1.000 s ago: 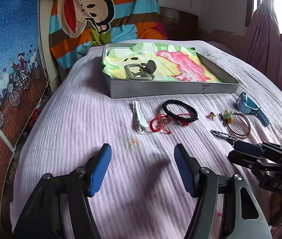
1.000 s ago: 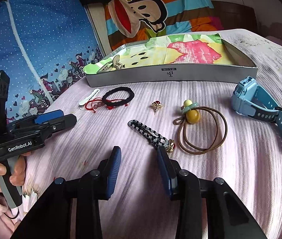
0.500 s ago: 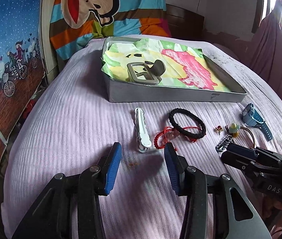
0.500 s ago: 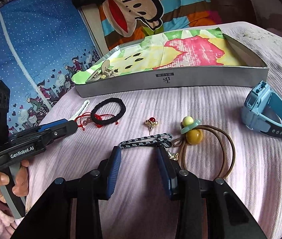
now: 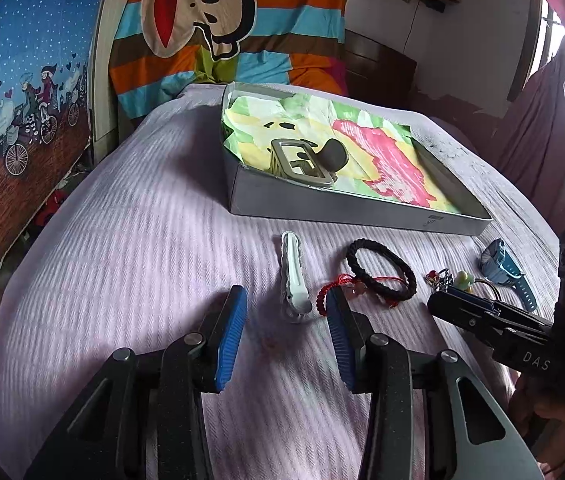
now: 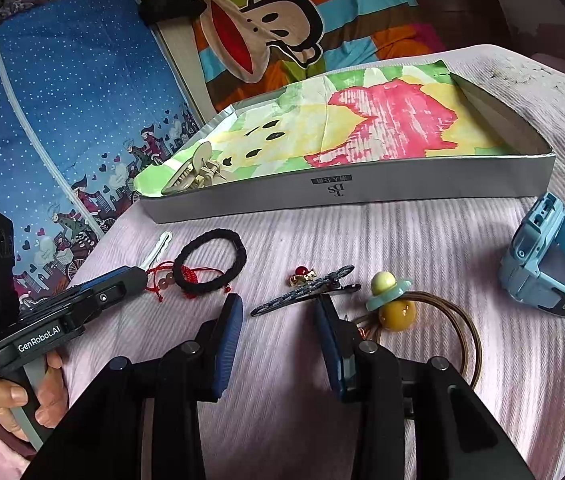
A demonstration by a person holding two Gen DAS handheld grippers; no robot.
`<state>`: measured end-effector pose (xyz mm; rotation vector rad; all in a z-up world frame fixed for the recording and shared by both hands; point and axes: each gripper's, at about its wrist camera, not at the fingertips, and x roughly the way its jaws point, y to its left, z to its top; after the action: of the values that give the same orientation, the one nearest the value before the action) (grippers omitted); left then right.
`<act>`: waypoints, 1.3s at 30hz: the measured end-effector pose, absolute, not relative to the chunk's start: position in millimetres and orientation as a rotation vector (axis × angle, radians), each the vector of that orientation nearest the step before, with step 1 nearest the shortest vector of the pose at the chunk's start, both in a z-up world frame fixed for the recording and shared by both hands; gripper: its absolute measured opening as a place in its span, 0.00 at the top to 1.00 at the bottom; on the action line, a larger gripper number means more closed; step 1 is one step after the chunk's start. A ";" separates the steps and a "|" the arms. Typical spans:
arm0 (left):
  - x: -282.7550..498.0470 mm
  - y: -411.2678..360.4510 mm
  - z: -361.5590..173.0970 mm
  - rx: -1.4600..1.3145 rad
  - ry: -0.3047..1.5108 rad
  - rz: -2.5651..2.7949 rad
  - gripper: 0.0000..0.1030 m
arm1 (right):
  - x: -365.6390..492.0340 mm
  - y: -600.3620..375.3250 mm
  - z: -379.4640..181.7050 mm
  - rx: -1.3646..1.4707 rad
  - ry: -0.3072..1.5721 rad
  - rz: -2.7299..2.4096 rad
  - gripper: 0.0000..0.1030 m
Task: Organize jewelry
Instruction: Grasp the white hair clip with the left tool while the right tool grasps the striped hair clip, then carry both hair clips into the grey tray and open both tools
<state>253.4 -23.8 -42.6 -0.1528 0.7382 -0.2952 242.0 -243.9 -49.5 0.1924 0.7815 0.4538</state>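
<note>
Jewelry lies on a pink bedspread in front of a grey box point(image 5: 346, 210) point(image 6: 402, 190) lined with colourful paper. A beige claw clip point(image 5: 306, 160) point(image 6: 194, 170) lies in the box. My left gripper point(image 5: 288, 314) is open just in front of a white hair clip point(image 5: 292, 276), with a red cord bracelet point(image 5: 332, 288) by its right finger. My right gripper point(image 6: 278, 312) is open around the near end of a dark patterned hair clip point(image 6: 306, 290). A black braided band point(image 6: 210, 266) point(image 5: 380, 266), a small red-and-gold earring point(image 6: 302, 274) and a brown hair tie with yellow beads point(image 6: 396, 310) lie alongside.
A blue watch point(image 6: 550, 266) point(image 5: 504, 270) lies at the right. A striped monkey-print pillow point(image 5: 210, 28) rests behind the box. A blue patterned panel point(image 6: 62, 128) stands along the left of the bed. A window and pink curtain point(image 5: 542, 120) are at the right.
My left gripper moved forward up to the white hair clip. My right gripper moved forward, and the dark patterned clip, now turned, lies between its fingers.
</note>
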 end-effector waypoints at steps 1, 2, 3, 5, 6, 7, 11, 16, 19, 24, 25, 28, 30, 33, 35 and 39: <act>253.9 -22.9 -42.5 -0.160 0.739 -0.295 0.67 | 242.7 -244.0 -49.7 0.193 0.784 0.448 0.66; 255.4 -23.0 -42.6 -0.165 0.741 -0.293 0.68 | 243.8 -244.0 -49.5 0.193 0.789 0.438 0.66; 256.4 -22.7 -42.8 -0.167 0.744 -0.289 0.69 | 244.7 -244.1 -49.2 0.194 0.791 0.425 0.66; 258.3 -23.2 -44.1 -0.168 0.754 -0.279 0.71 | 245.8 -244.3 -47.7 0.193 0.787 0.402 0.66; 258.6 -23.3 -44.3 -0.168 0.755 -0.278 0.71 | 246.5 -244.3 -47.4 0.194 0.786 0.395 0.66; 258.6 -23.4 -44.6 -0.167 0.756 -0.278 0.72 | 247.3 -244.6 -47.7 0.195 0.787 0.388 0.66; 259.5 -24.7 -47.0 -0.163 0.766 -0.267 0.77 | 248.3 -245.7 -51.0 0.200 0.795 0.366 0.71; 260.0 -23.0 -49.6 -0.174 0.777 -0.267 0.86 | 245.0 -254.0 -55.8 0.254 0.807 0.353 0.92; 257.9 -21.7 -50.4 -0.188 0.772 -0.285 0.86 | 240.0 -258.5 -56.8 0.287 0.813 0.359 0.94; 252.5 -18.0 -49.5 -0.217 0.748 -0.314 0.86 | 229.7 -262.9 -54.6 0.306 0.789 0.362 0.95; 251.2 -17.5 -48.9 -0.220 0.743 -0.316 0.86 | 227.7 -263.2 -53.3 0.305 0.778 0.363 0.95; 246.1 -18.5 -46.8 -0.217 0.729 -0.306 0.86 | 221.5 -262.8 -47.6 0.288 0.740 0.355 0.95; 240.9 -21.2 -45.0 -0.203 0.708 -0.293 0.86 | 215.9 -262.0 -42.8 0.271 0.710 0.353 0.95; 230.2 -23.5 -42.2 -0.194 0.668 -0.288 0.86 | 209.1 -258.8 -38.2 0.242 0.682 0.358 0.95; 225.5 -22.2 -39.7 -0.205 0.649 -0.285 0.86 | 205.2 -257.8 -35.4 0.230 0.658 0.358 0.95; 218.2 -17.3 -29.0 -0.229 0.617 -0.268 0.86 | 205.1 -256.7 -30.2 0.215 0.622 0.360 0.95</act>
<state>218.2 -17.3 -29.0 -0.2292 0.6168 -0.2676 205.1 -256.7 -30.2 0.2153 0.6217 0.3600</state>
